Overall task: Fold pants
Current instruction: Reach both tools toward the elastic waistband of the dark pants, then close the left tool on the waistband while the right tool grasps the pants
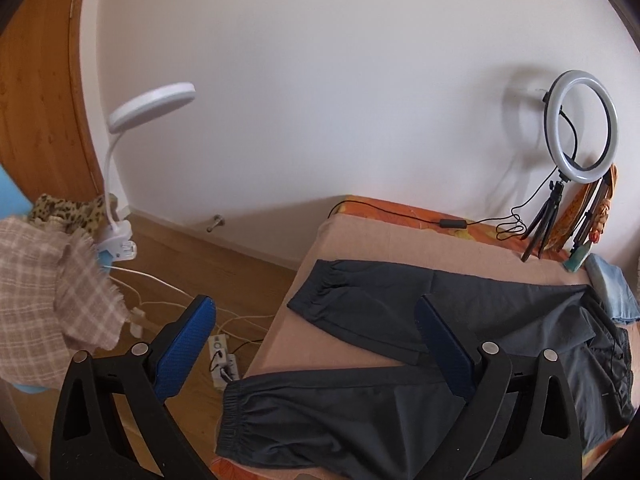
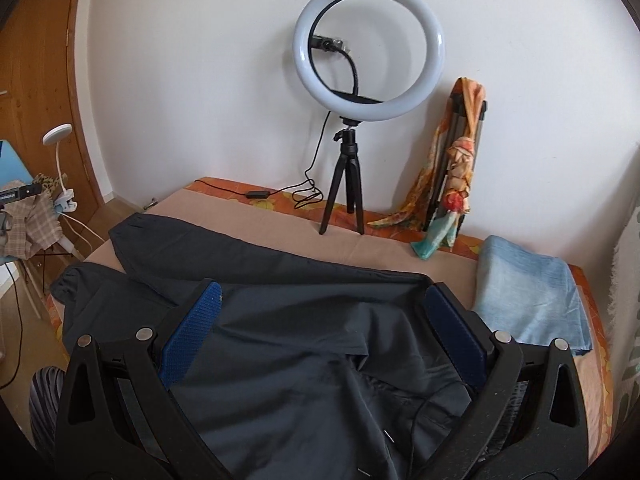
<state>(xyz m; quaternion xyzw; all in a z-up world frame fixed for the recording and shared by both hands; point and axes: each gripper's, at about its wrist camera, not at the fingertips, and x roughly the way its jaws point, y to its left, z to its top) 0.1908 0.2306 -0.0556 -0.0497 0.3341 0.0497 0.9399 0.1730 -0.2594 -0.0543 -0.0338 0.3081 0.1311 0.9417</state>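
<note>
Pants (image 2: 304, 344) lie flat btwn & under both open jaws.

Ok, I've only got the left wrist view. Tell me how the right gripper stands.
Observer: The right gripper is open, with nothing between its pads, over the waist end of the pants.
Operator: Report what lies to the right of it.
Observer: A folded light blue cloth lies flat on the bed. Your view cuts most of it off.
Operator: Check the bottom left corner of that view.
Observer: Something dark and striped shows beside the bed. I cannot tell what it is.
</note>
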